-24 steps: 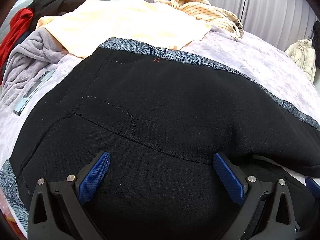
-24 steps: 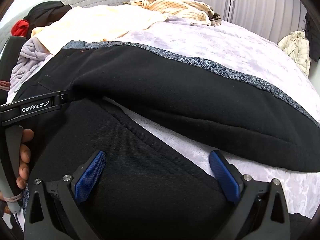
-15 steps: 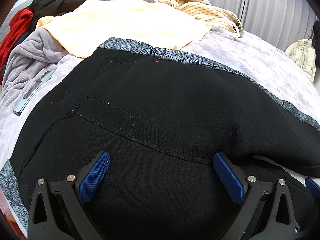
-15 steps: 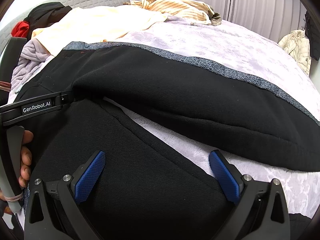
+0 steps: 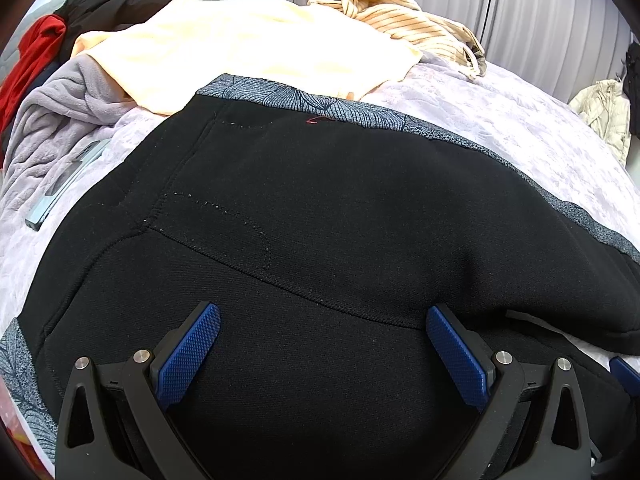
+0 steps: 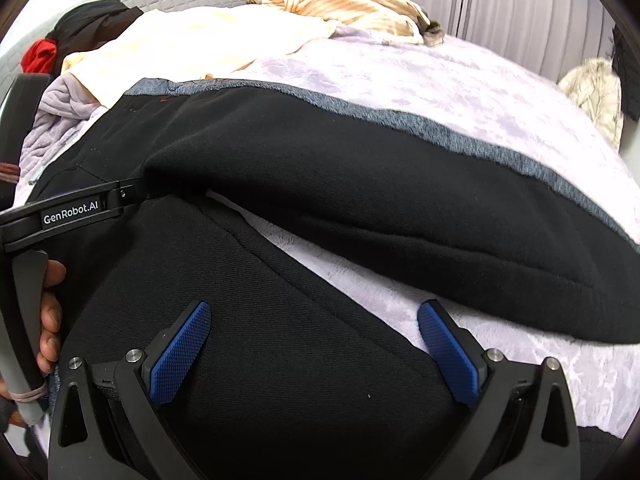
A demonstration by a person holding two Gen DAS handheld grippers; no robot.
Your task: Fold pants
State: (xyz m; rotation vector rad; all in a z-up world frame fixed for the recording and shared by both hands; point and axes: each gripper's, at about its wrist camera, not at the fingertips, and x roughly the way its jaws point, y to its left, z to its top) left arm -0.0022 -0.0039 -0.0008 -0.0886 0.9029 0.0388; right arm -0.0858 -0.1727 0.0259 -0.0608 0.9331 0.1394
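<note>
Pants (image 5: pixel 320 208), black with a grey patterned waistband, lie spread on the lilac bedspread (image 5: pixel 520 120) exactly as in the earlier frames, and neither gripper has shifted. The left gripper (image 5: pixel 323 354) hovers wide open just above the seat fabric. The right gripper (image 6: pixel 314 350) gapes equally wide over the near leg, the other leg stretching just ahead.

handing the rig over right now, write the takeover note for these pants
Left gripper: open, holding nothing, over the seat of the black pants.
Right gripper: open, holding nothing, over the near leg.
Pants lie flat on the lavender bedspread, waistband toward the cream garment, legs spread in a V with bedspread showing between them.
Done: pants laid out. Left: every fold; likely bring one leg over the other first.
</note>
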